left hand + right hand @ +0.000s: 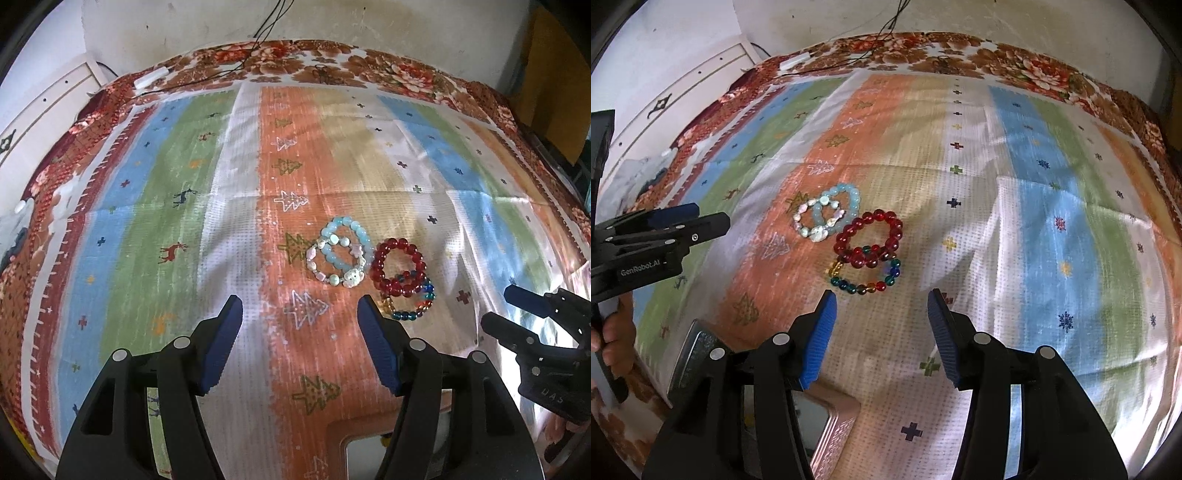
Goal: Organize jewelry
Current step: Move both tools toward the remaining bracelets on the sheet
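Four beaded bracelets lie clustered on the striped cloth (1015,229), the red glass-bead bracelet (870,238) overlapping the multicoloured one (866,277). Both the left gripper (301,321) and right gripper (882,314) are spread wide, empty. Judged best: the right approaches toward 12 o'clock, pinching one strand only.

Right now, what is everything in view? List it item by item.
Light blue bracelet: 1, pale blue beads, on the cloth, overlapping the white one.
White bracelet: 1, white and pearly charms, left of the red.
Red bracelet: 1, dark red beads, overlapping the multicolour one.
Multicolour bracelet: 1, mixed beads, nearest the right gripper.
Box: 1, pinkish, near edge, partly hidden.
Striped cloth: 1, covering the surface.
Left gripper: open, empty.
Right gripper: open, empty.
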A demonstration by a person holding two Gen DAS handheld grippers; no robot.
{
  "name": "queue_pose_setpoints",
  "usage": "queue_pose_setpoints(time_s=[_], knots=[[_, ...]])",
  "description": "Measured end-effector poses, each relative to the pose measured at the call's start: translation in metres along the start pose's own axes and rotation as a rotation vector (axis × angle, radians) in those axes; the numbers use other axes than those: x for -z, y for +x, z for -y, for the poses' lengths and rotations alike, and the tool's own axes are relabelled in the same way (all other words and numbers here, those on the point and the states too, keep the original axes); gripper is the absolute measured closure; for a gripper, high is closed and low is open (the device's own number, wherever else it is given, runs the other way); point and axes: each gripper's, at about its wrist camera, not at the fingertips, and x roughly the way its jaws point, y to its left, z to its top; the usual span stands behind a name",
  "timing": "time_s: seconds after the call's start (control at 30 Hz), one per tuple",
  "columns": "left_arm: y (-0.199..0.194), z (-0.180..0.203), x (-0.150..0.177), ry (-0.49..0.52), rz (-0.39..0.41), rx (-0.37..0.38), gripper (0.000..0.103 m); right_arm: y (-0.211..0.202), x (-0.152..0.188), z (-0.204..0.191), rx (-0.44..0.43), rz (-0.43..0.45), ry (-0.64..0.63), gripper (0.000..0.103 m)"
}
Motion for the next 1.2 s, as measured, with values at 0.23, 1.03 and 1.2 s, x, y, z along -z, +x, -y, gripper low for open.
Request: queue_pose_setpoints(time_s=[0.23, 1.03, 1.2], knots=[[0.014, 0.000, -0.006, -0.004, -0.025, 0.010, 0.038, 0.013, -0.006, 0.004, -0.016, -0.035, 0.013, 0.052], [0.066, -0.007, -0.027, -0.041, -0.107, 0.030, 0.038, 0.064, -0.021, 0.015, -0.001, -0.142, 0.035, 0.052], [0.074, -0.009, -0.029, -0.049, -0.123, 0.046, 0.039, 0.074, -0.023, 0.018, 0.003, -0.163, 0.045, 0.052]])
